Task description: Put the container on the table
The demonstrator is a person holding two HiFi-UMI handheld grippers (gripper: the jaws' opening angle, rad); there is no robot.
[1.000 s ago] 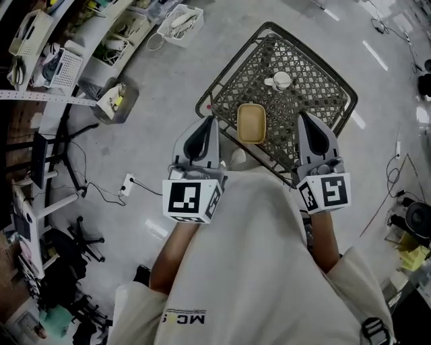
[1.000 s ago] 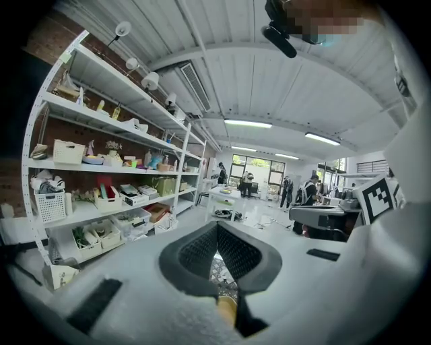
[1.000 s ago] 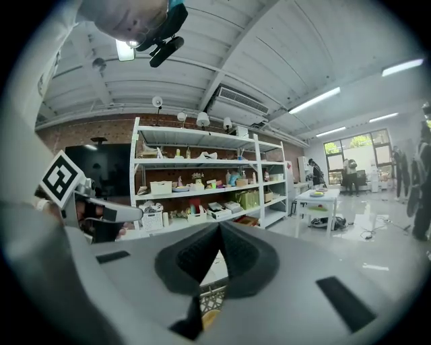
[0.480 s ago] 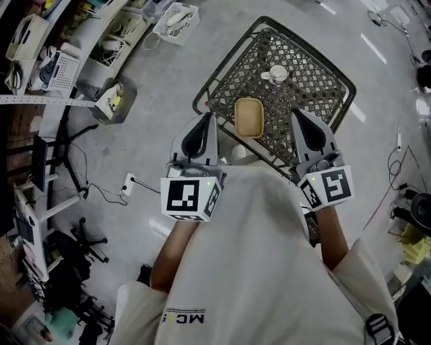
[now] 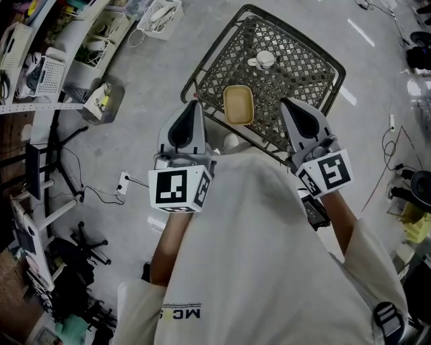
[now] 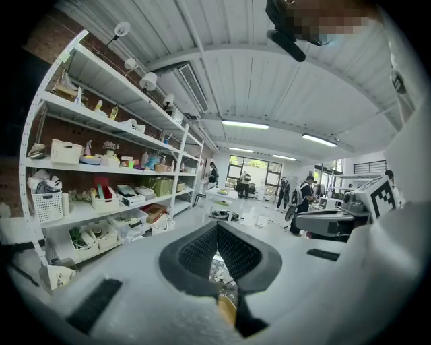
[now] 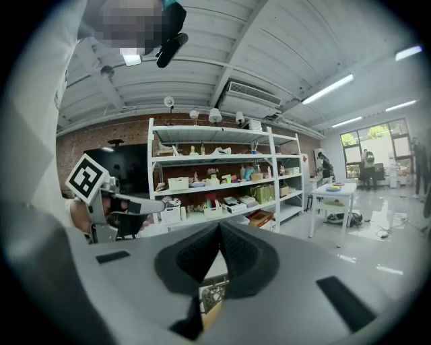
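A tan rectangular container (image 5: 238, 104) lies flat on the dark metal lattice table (image 5: 296, 57), near its front edge. My left gripper (image 5: 191, 111) hangs over the floor just left of the table's near corner, shut and empty. My right gripper (image 5: 293, 111) is over the table's front edge to the right of the container, also shut and empty. Neither touches the container. In the left gripper view, the left gripper (image 6: 217, 230) has its jaws tip to tip, and a sliver of the container (image 6: 227, 311) shows below them. The right gripper (image 7: 219, 230) looks the same in its own view.
A white cup (image 5: 263, 60) stands farther back on the table. White shelves (image 5: 40, 64) with baskets run along the left. A white crate (image 5: 159, 15), a grey bin (image 5: 101, 101) and a power strip (image 5: 124, 180) with cables lie on the floor.
The table and container have slid up and left in the head view. Both grippers stay shut and empty and sit a little higher; the container has not moved on the table.
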